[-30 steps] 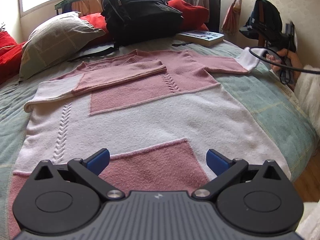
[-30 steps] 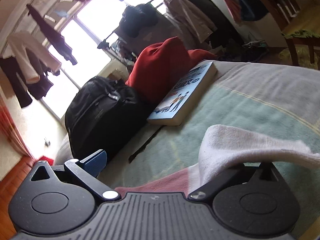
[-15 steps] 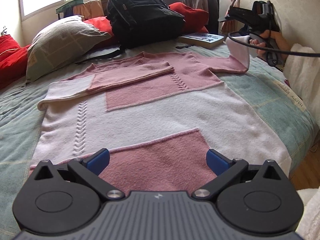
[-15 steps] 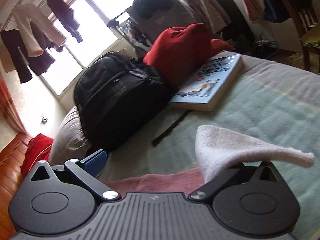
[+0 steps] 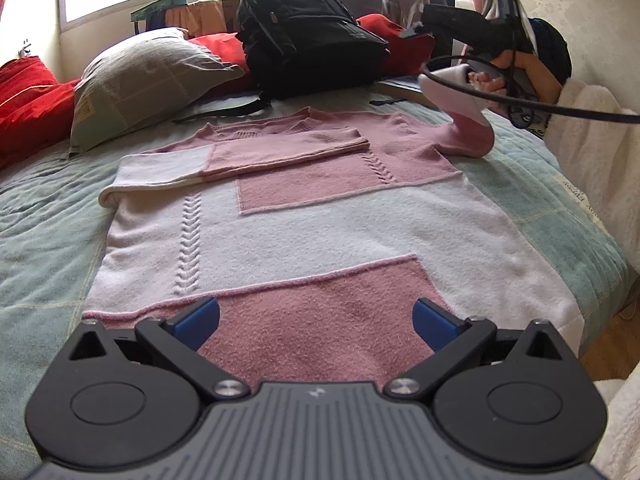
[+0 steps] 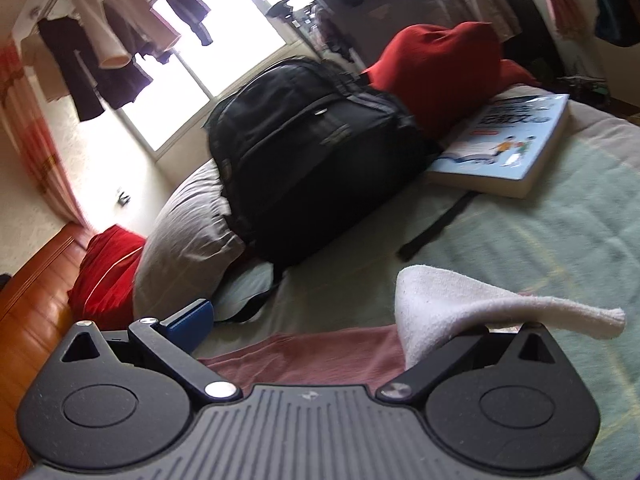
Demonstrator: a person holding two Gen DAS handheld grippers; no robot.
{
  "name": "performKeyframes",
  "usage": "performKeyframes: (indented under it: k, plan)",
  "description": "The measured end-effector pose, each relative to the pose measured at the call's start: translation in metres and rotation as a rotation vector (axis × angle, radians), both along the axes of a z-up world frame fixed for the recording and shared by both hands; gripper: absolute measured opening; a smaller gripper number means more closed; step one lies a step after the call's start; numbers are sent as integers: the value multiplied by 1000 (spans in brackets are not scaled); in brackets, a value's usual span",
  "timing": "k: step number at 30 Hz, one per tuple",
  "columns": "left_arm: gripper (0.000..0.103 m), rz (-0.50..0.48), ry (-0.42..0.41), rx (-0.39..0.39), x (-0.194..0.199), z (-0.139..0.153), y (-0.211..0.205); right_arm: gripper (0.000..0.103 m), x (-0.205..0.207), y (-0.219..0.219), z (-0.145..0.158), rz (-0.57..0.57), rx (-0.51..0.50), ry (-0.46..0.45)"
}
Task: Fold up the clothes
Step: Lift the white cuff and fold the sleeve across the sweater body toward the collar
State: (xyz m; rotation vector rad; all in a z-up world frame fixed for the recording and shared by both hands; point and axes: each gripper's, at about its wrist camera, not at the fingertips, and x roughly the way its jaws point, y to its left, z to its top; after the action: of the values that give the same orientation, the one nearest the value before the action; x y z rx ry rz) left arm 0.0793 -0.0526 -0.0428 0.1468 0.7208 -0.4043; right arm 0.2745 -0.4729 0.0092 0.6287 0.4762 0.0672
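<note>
We cannot read the writing on the book (image 6: 505,145). Our left gripper (image 5: 316,320) hovers, jaws wide apart, over the hem of the sweater (image 5: 320,216) spread on the bed (image 5: 44,216). Our right gripper (image 6: 320,320) carries the sleeve cuff (image 6: 460,304), draped over one finger; we cannot tell if it clamps it.

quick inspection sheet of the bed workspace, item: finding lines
surface: green quilted bed cover, sweater spread flat on it
job's things: pink and white sweater; one sleeve folded across the chest, the other sleeve's white cuff lifted
clutter: black backpack, book, grey pillow, red cushions
grippers: left gripper open over the hem; right gripper has the cuff draped over one finger, jaws apart
cables: black cable at the right hand
surroundings: windows, hanging clothes
</note>
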Motion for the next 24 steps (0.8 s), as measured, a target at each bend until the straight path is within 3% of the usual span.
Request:
performKeyframes:
  k: [24]
  plan:
    - [102,18,51,20,2,-8,4,103,52,131,7,203,-26,-45]
